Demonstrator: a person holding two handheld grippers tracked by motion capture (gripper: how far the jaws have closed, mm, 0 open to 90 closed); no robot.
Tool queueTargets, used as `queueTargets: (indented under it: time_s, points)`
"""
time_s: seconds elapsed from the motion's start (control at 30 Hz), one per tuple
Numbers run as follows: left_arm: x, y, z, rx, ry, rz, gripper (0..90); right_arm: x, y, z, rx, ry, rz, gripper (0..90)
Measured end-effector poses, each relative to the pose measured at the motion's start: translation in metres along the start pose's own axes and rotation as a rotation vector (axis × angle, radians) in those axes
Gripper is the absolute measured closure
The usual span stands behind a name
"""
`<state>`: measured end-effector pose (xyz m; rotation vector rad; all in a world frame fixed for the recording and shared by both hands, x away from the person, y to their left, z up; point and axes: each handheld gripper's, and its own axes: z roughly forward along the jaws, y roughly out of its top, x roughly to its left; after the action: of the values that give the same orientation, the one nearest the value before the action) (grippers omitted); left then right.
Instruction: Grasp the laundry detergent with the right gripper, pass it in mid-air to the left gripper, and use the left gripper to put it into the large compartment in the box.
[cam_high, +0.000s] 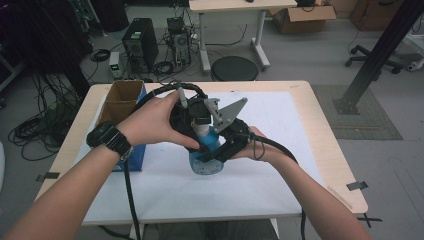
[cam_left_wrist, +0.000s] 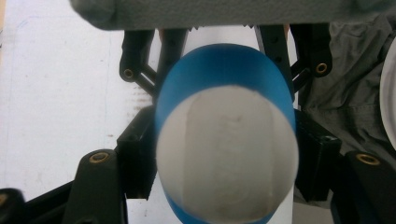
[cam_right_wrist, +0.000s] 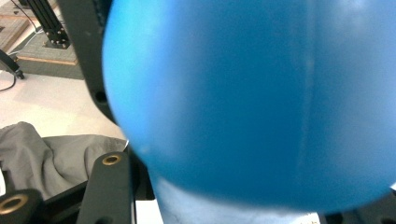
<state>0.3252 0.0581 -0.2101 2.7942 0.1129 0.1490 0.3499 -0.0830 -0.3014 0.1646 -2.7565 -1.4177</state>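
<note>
Left fingers (cam_left_wrist: 135, 158): clamped on white cap (cam_left_wrist: 227, 156)
Right gripper (cam_high: 220, 150): closed on blue bottle (cam_high: 206, 162)
Bottle: upright on white table sheet (cam_high: 280, 170)
Handling: probably light, smooth, slippery; grip body, twist cap

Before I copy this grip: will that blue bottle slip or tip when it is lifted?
Probably slippery: the blue bottle looks smooth and rounded. It may tip, being tall with a narrow white cap. Gripped by both the left gripper and the right gripper, it likely stays put.
</note>
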Motion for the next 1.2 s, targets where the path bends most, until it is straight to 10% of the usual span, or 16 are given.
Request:
queueTargets:
  time_s: [0.53,0.6,0.73,0.97,1.2]
  points:
    - [0.002,0.000,-0.003,0.005,-0.017,-0.036,38.0,-0.001,0.001,0.001,-0.007,0.009,0.000,40.6]
    - [0.003,0.000,-0.003,0.019,-0.021,-0.048,38.1,-0.003,0.000,0.001,-0.013,-0.012,0.028,17.4]
    - [0.008,-0.003,-0.009,0.039,-0.005,-0.099,38.1,-0.010,-0.009,-0.002,0.013,-0.022,0.077,5.5]
    - [0.027,-0.018,-0.036,0.062,0.074,-0.269,38.1,-0.021,-0.039,-0.032,0.138,-0.088,0.133,3.1]
    - [0.051,-0.039,-0.075,0.057,0.199,-0.549,38.1,-0.026,-0.072,-0.067,0.337,-0.120,0.188,4.9]
